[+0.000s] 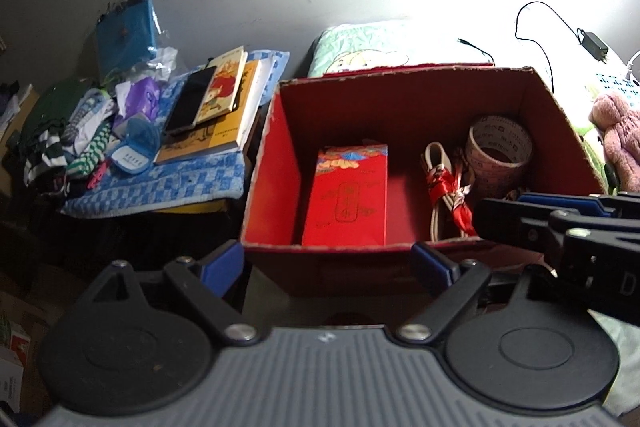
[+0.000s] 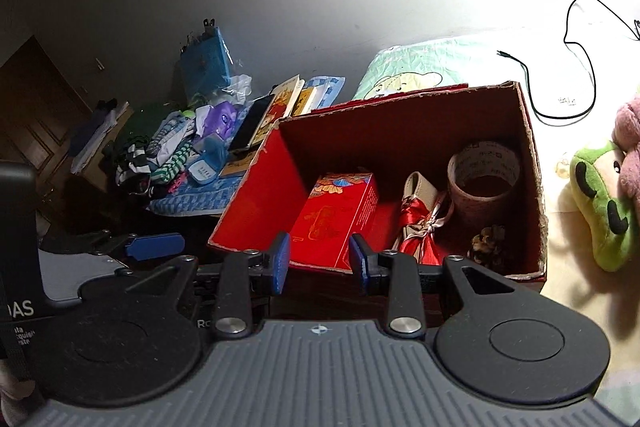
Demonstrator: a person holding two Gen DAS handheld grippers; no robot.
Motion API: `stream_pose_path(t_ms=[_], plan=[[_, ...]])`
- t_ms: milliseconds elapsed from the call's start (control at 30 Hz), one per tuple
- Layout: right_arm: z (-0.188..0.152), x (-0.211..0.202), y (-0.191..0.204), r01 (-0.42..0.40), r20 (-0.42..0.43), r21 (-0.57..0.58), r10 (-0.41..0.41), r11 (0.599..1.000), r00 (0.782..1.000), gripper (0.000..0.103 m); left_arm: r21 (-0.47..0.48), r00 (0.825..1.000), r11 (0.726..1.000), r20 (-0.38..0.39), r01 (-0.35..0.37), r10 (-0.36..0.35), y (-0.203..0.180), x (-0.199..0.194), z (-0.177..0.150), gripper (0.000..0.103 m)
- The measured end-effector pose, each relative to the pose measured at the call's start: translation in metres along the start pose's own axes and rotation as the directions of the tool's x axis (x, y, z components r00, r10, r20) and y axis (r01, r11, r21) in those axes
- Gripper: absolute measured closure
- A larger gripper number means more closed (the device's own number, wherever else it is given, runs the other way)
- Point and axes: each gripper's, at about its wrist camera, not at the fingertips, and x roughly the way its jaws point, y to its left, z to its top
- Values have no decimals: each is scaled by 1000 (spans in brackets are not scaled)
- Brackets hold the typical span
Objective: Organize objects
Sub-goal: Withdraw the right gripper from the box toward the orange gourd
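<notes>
The red box (image 1: 276,163) sits open on the bed, and inside it a red packet (image 1: 346,195) lies at the left, a ribboned cable (image 1: 444,187) in the middle, a tape roll (image 1: 498,155) at the right. The left gripper (image 1: 330,261) hovers at the near wall, fingers spread wide, holding nothing. The right gripper (image 2: 318,261) hangs there too, fingers parted and empty. Left of the box, books (image 1: 224,107), a phone (image 1: 190,101) and clothes (image 1: 76,139) crowd a blue cloth (image 1: 168,183). Plush toys (image 2: 600,203) lie to the right.
</notes>
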Motion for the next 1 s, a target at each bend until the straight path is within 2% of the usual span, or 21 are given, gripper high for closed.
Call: stream_pose_path(t_ms=[567,1000], plan=[[-26,11,-4,-54,-112,23,56,998,992,68,-50,994,998,-98,-45,40,-2,11,-31,11],[-39,29,-8,-54,-202,70,67,996,977,68,-64,983,997,-184,-33,21,2,35,-48,11]])
